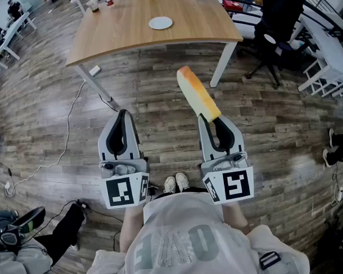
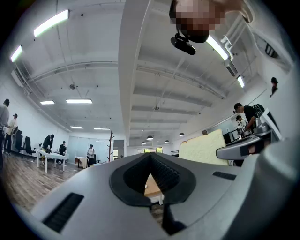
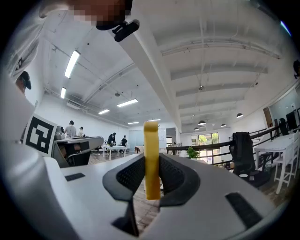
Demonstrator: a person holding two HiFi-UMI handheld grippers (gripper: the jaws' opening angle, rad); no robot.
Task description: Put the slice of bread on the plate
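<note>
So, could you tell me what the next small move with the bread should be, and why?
Probably carry it forward toward the table. The right gripper is shut on the slice of bread, but the plate sits on the table, well ahead of both grippers, with floor between. The left gripper is shut and empty.

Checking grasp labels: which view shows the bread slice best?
Right gripper view: the bread slice stands edge-on, clamped between the pads of the right gripper. Head view shows it jutting forward from that gripper; left gripper view shows only its broad face.
</note>
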